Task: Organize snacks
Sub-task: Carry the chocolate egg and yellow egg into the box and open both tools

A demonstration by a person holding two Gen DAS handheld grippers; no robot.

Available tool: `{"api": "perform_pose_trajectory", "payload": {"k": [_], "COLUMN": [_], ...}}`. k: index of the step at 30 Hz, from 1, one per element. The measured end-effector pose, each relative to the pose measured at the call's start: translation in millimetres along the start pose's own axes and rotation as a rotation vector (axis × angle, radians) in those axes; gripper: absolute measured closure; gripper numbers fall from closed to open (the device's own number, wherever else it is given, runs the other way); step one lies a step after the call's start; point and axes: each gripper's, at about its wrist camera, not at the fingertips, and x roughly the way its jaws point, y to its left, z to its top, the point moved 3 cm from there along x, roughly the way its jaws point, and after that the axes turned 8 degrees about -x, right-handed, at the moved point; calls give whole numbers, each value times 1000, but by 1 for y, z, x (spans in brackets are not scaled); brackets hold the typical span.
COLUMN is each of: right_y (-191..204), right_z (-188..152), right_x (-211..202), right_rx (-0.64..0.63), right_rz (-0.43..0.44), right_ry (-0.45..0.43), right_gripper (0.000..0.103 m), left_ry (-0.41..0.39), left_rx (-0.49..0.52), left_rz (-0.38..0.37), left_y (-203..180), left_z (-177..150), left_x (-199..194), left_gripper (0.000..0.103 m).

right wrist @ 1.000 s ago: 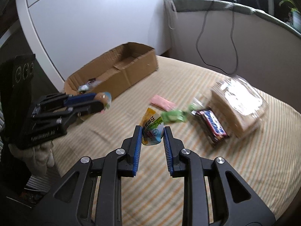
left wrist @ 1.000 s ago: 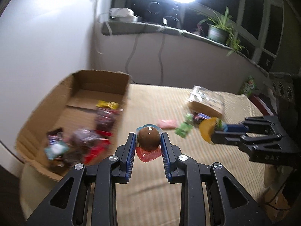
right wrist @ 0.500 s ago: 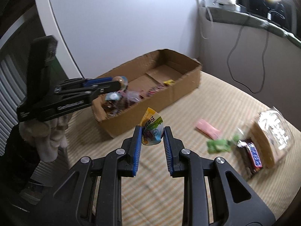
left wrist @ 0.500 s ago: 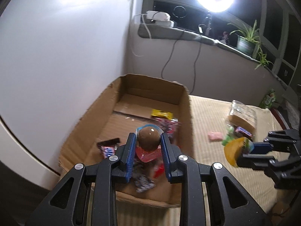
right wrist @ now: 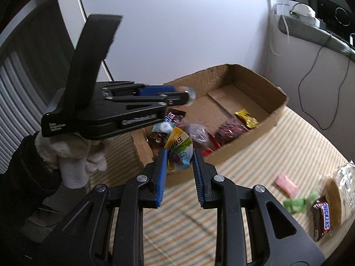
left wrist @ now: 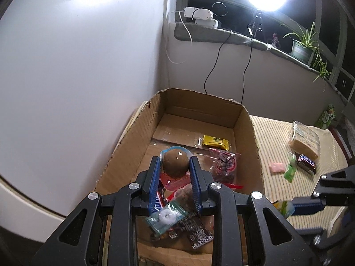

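Observation:
My left gripper is shut on a round brown snack in a clear wrapper and hangs over the open cardboard box. Several wrapped snacks lie in the box, among them a yellow packet and a red-and-clear bag. My right gripper is shut on a small yellow, green and white jelly cup just outside the box's near wall. In the right wrist view the left gripper reaches in from the left above the box, held by a white-gloved hand.
On the striped mat right of the box lie a pink packet, a green candy, a Snickers bar and a clear bag of biscuits. A white wall stands left of the box; a sill with cables, a plant and a bright lamp runs behind.
Both grippers have swung left from the mat toward the box, each keeping its snack. The left gripper now hangs over the box's inside; the right has come up to its near wall.

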Motion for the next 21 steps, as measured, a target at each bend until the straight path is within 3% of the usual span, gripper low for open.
{"api": "perform_pose_trajectory", "payload": {"k": [21], "right_y": [-1], "right_z": [6], "right_x": [32], "right_rx": [6], "right_rz": [18], "right_ry": [45], "right_gripper": [79], "left_ry": [32], "left_rx": [-19], "left_rz": [10], "left_y": [5], "left_z": [5], "left_x": [17], "left_gripper": [76]}}
